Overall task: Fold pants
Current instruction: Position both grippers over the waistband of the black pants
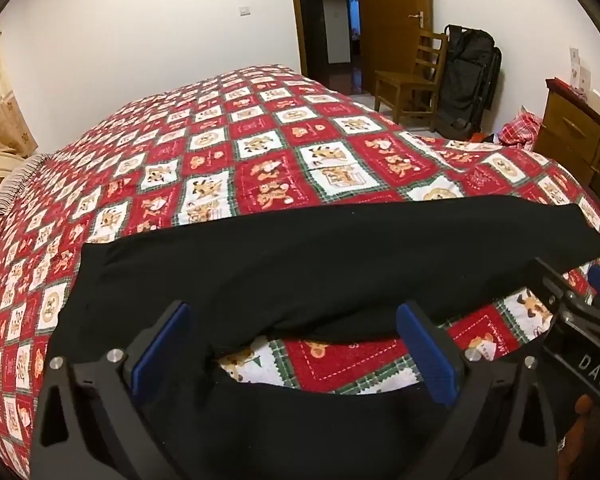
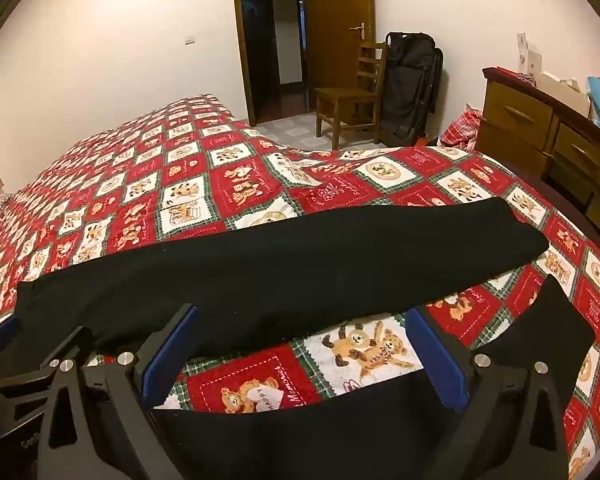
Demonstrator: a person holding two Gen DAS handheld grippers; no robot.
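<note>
Your pants [image 1: 332, 248] lie spread on the quilt [image 1: 228, 140], black against the red check. In both views one leg runs as a long band across the middle of the frame, ending at the right; the second leg fills the bottom edge, with a wedge of quilt showing between the two.

Your left gripper [image 1: 294, 344] has its blue fingers [image 1: 164, 344] spread wide and holds nothing; it hangs over the crotch fork, lower centre of the left view. Your right gripper [image 2: 300, 354] is just as wide and just as empty, over the near leg at the bottom of the right view, with that leg's cuff rising at lower right.

The first fold looks not yet made, so the likely step is laying the near leg onto the far one. Take the near leg at its outer edge, one gripper near the fork, the other toward the cuff. Pinch all the cloth layers, not only the top one, and no quilt beneath. Lift both ends together, carry them over evenly and match the edges, so no crease forms.
</note>
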